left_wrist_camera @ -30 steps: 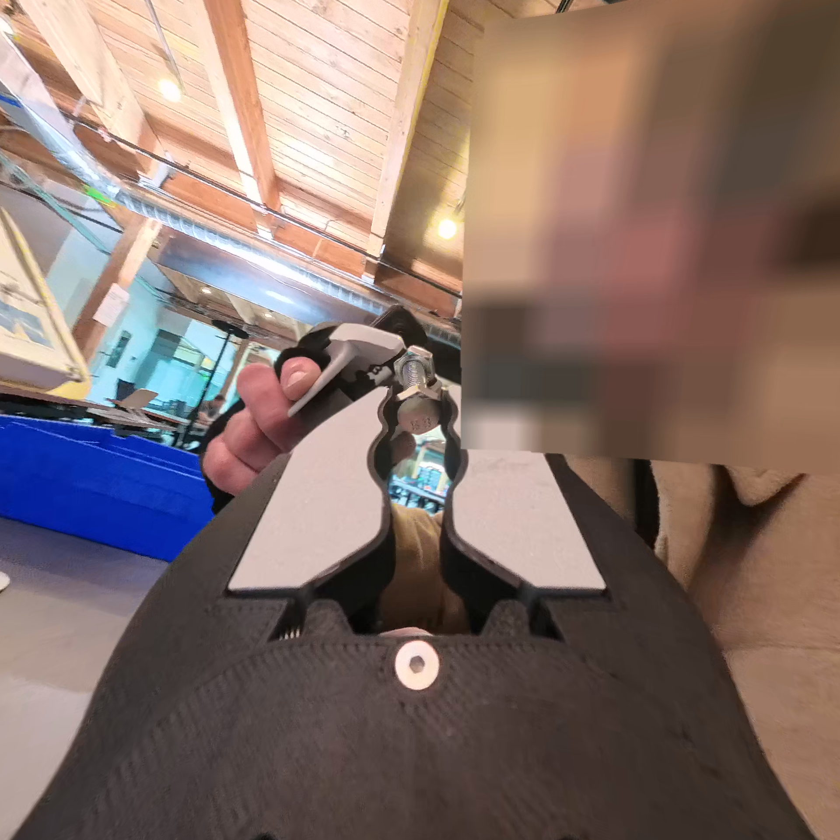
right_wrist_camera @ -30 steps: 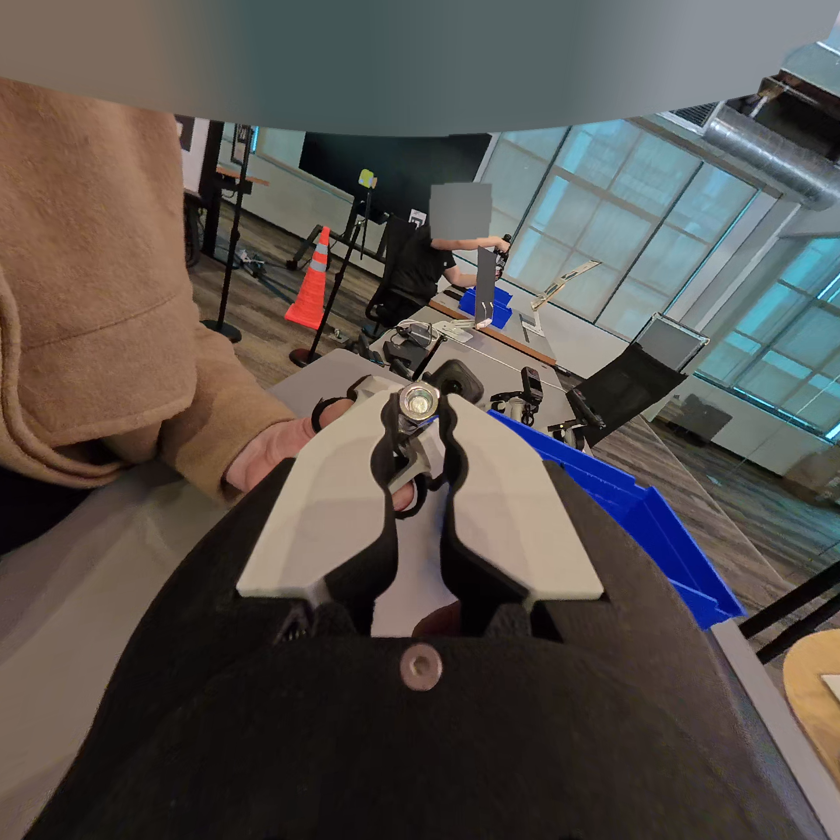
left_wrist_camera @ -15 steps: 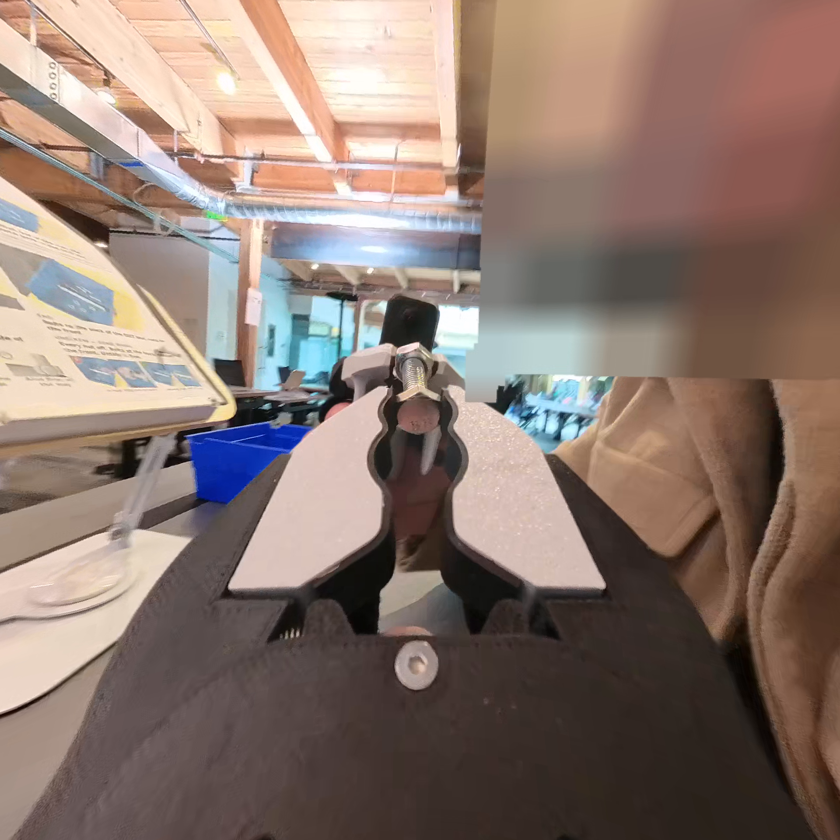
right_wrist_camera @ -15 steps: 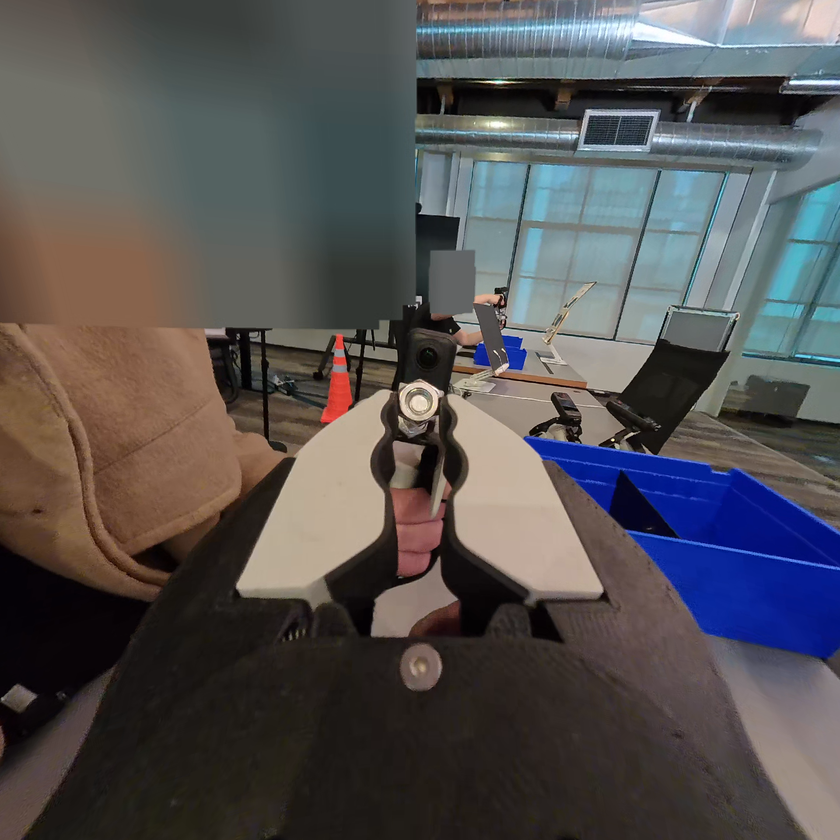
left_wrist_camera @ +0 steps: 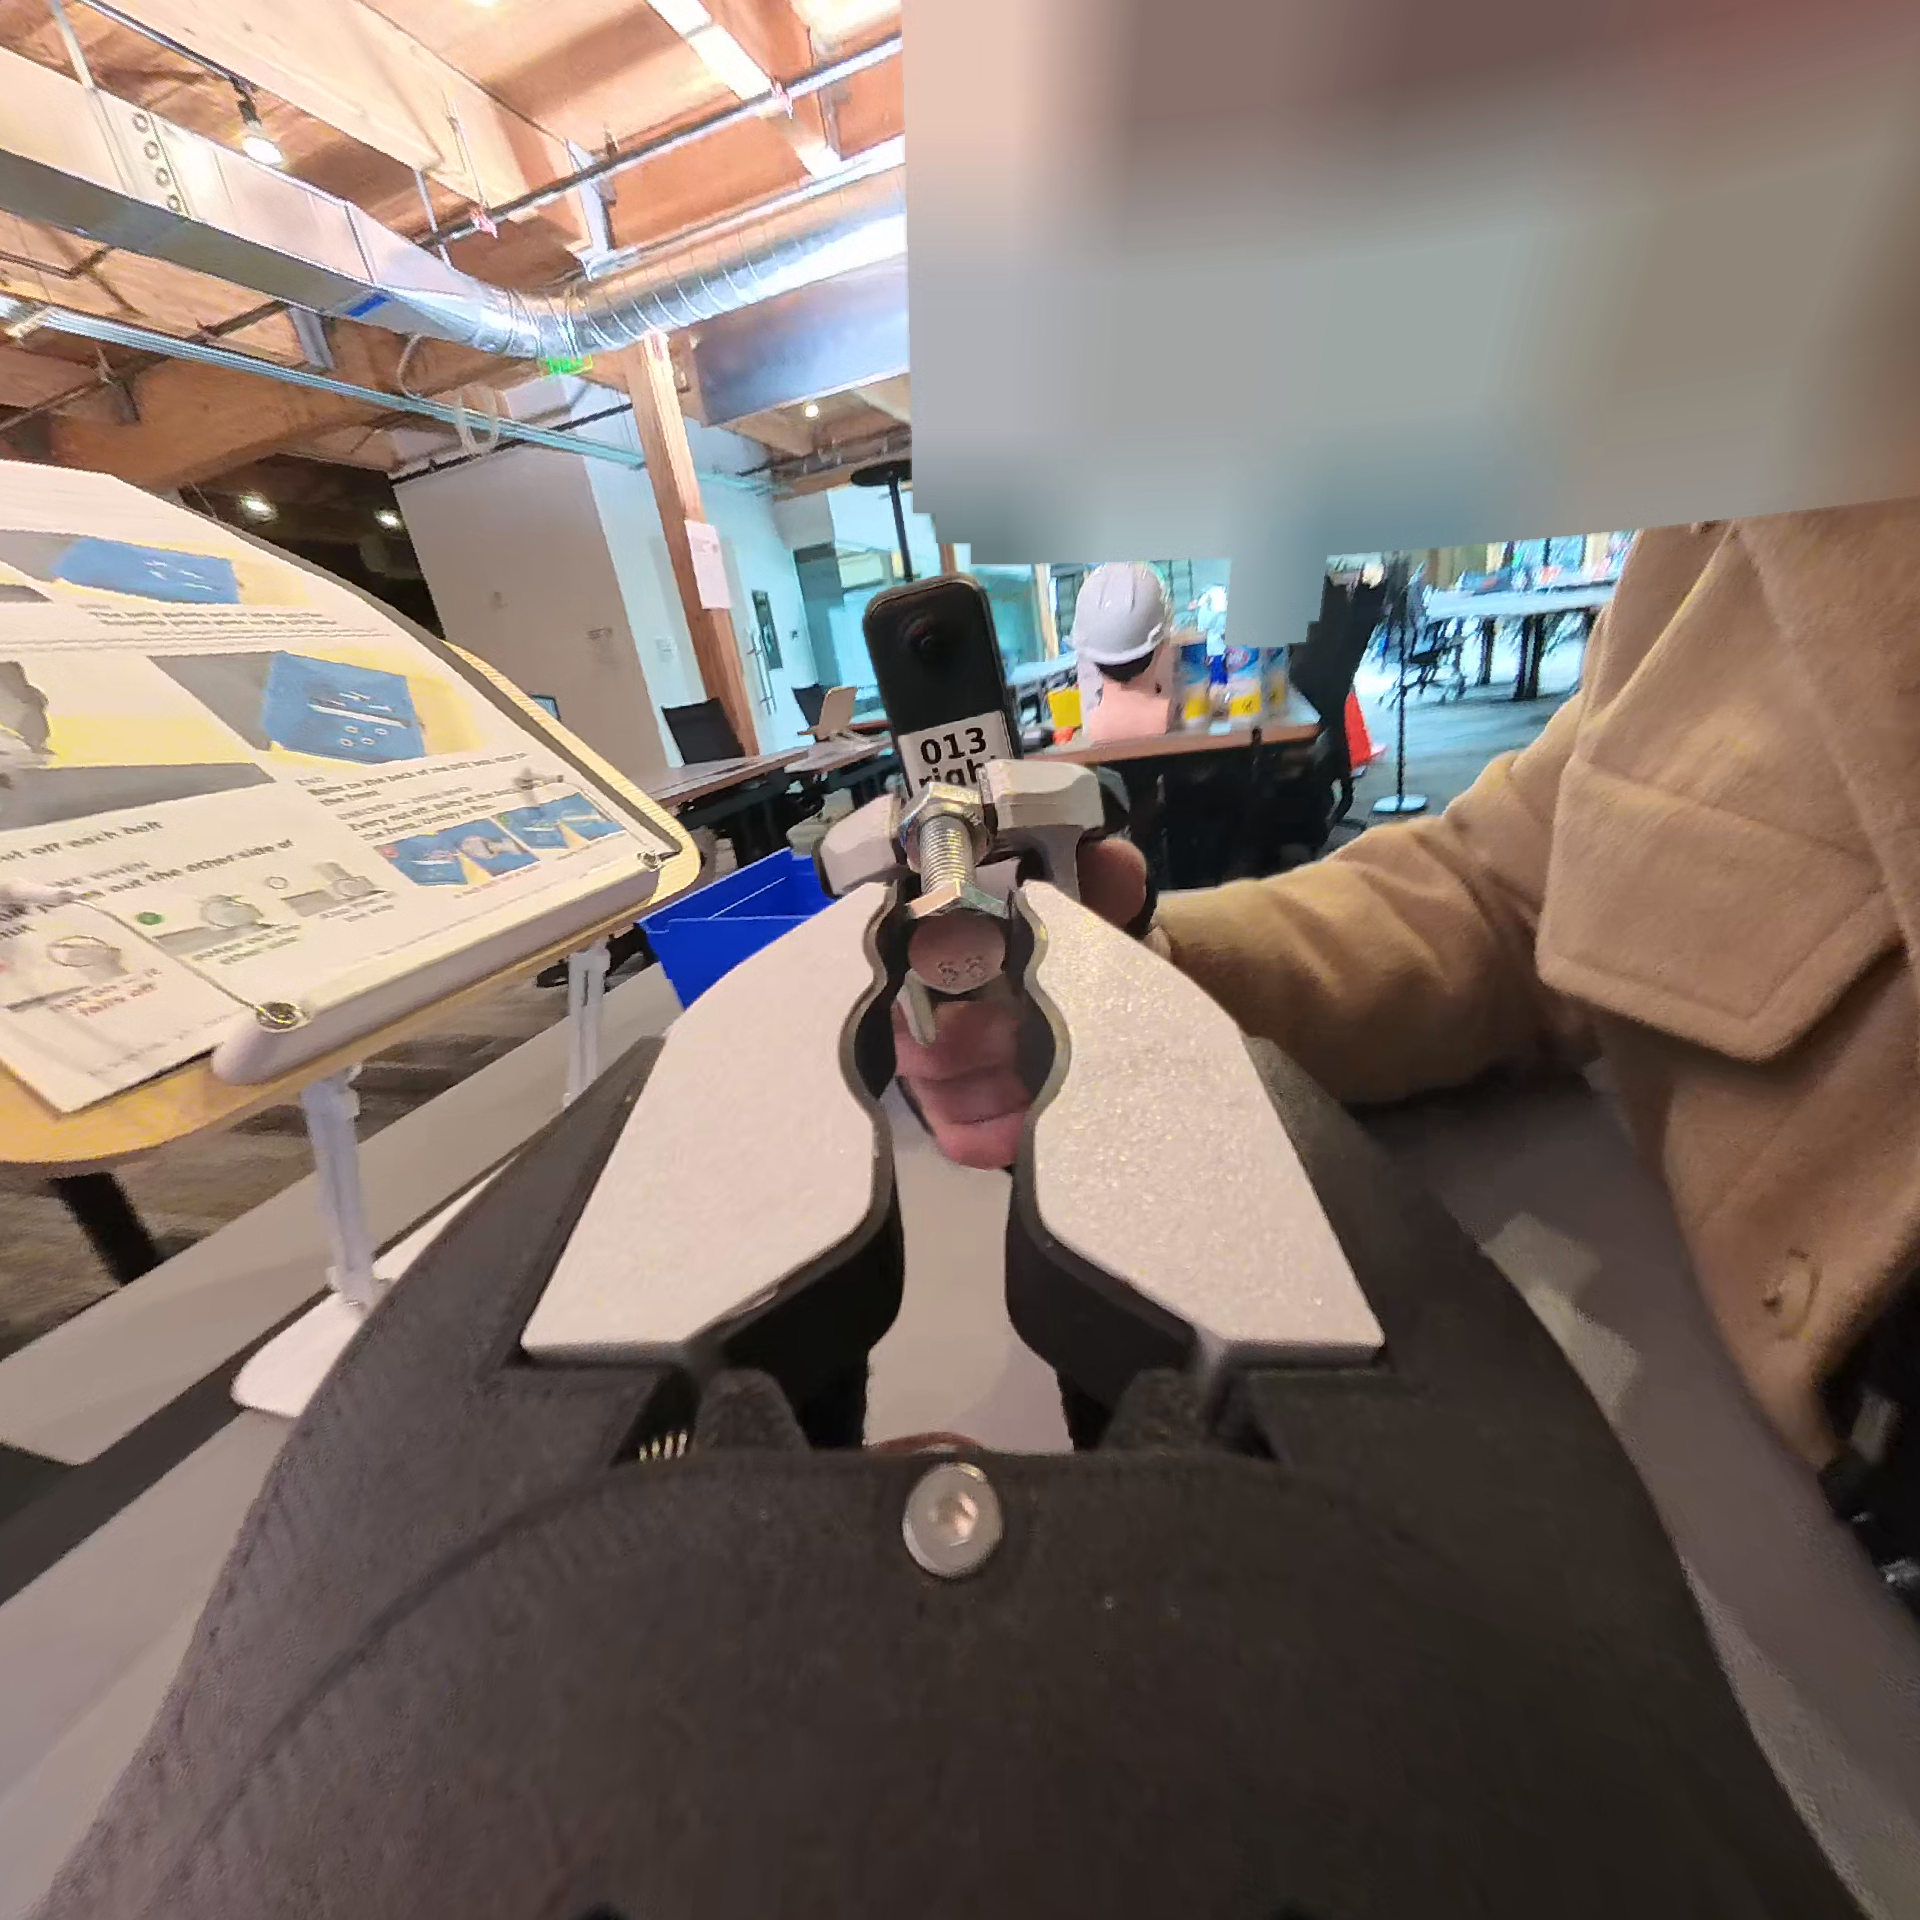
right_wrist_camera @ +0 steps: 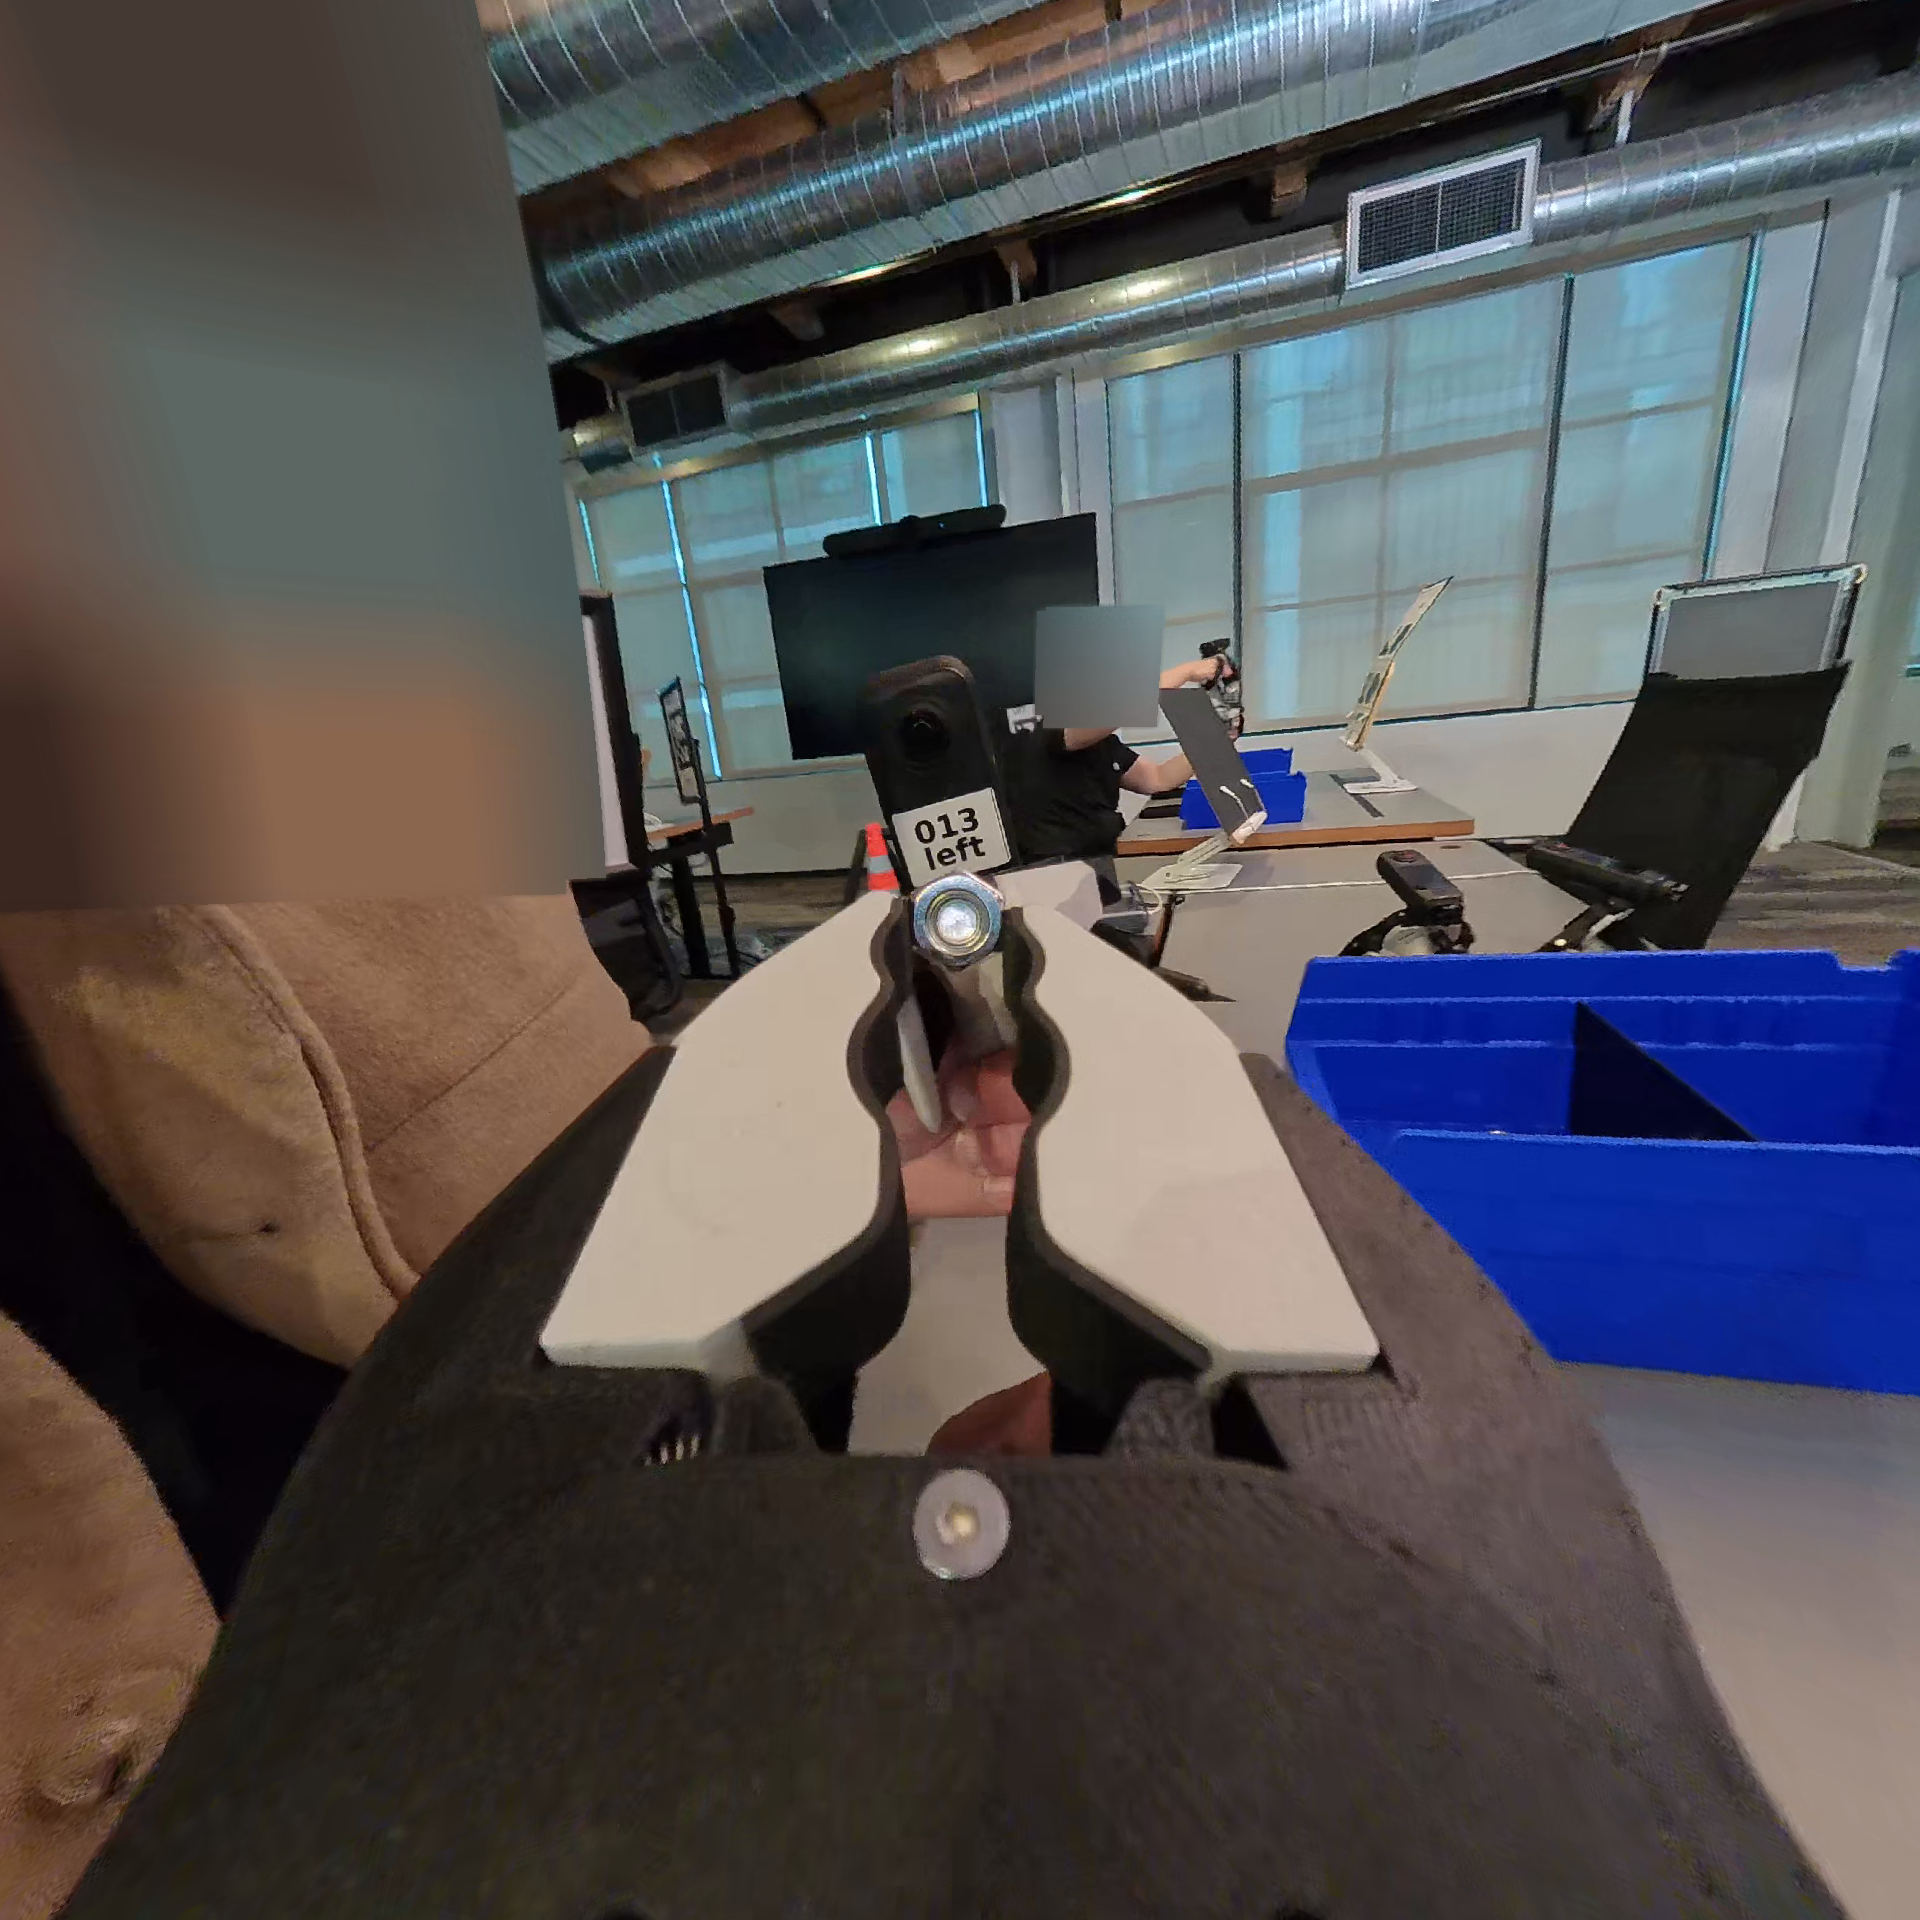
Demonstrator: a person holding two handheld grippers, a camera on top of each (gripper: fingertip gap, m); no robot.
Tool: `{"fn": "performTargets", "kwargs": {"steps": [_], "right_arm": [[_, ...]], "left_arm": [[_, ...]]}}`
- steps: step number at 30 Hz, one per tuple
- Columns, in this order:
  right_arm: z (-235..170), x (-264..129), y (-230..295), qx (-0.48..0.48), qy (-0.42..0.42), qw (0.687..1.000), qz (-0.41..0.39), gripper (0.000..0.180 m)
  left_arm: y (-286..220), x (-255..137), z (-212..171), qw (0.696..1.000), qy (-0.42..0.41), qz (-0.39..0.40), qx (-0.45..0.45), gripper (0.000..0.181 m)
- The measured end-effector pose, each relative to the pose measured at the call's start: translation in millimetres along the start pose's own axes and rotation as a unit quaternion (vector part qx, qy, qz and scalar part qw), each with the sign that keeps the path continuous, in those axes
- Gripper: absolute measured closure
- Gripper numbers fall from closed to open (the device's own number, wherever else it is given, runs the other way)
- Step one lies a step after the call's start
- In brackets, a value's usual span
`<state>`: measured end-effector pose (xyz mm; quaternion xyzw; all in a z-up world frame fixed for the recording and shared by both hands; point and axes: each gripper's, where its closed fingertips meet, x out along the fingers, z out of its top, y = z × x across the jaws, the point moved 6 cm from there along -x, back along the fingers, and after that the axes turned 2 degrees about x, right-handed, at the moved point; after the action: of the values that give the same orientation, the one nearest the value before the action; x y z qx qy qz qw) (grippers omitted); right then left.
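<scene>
The left tool (left_wrist_camera: 956, 935) is clenched on the hexagonal head of a steel bolt (left_wrist_camera: 943, 852), its two grey fingers (left_wrist_camera: 727, 1122) drawn nearly together at the tips. The bolt's threaded shaft runs away from the camera to a nut (left_wrist_camera: 938, 805), which the right tool (right_wrist_camera: 958, 935) grips from the opposite side. In the right wrist view that nut (right_wrist_camera: 957, 922) sits end-on between the tips, with the bolt's end shining in its middle. So both tools are closed on the same bolt, tip to tip, above the grey tabletop (right_wrist_camera: 1714, 1538).

Just behind each tool's tips a hand (left_wrist_camera: 966, 1081) shows through the gap, and a tan coat sleeve (left_wrist_camera: 1455, 935) comes in from the right of the left wrist view.

To the left, near the left tool, an instruction board (left_wrist_camera: 260, 790) leans on a white stand at the tabletop's edge. A blue bin (right_wrist_camera: 1621, 1153) with a divider stands near the right tool, on the right of its view, apart from it. The tabletop between the tools and the bin is bare.

Compared with a second ago, both tools have tipped down from a ceiling-ward aim to level, holding the bolt throughout.

Farther off are desks, a dark screen (right_wrist_camera: 935, 634) and a seated person (right_wrist_camera: 1091, 790).
</scene>
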<state>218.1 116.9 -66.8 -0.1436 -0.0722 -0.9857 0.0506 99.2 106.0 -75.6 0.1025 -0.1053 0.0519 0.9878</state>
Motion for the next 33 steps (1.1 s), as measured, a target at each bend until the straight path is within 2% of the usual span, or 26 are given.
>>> {"fn": "performTargets", "kwargs": {"steps": [11,20,33], "right_arm": [[-6,-1,-4,0.080,0.004,0.997,-0.014,0.162],[-13,-2,-7,0.177,-0.042,0.983,-0.017,0.163],[-14,-3,-9,0.178,-0.035,0.983,-0.020,0.163]], "left_arm": [[2,3,-1,0.991,0.074,0.029,0.107,0.163],[-1,5,2,0.972,0.120,0.059,0.193,0.163],[-3,-1,3,0.971,0.121,0.064,0.194,0.163]]}}
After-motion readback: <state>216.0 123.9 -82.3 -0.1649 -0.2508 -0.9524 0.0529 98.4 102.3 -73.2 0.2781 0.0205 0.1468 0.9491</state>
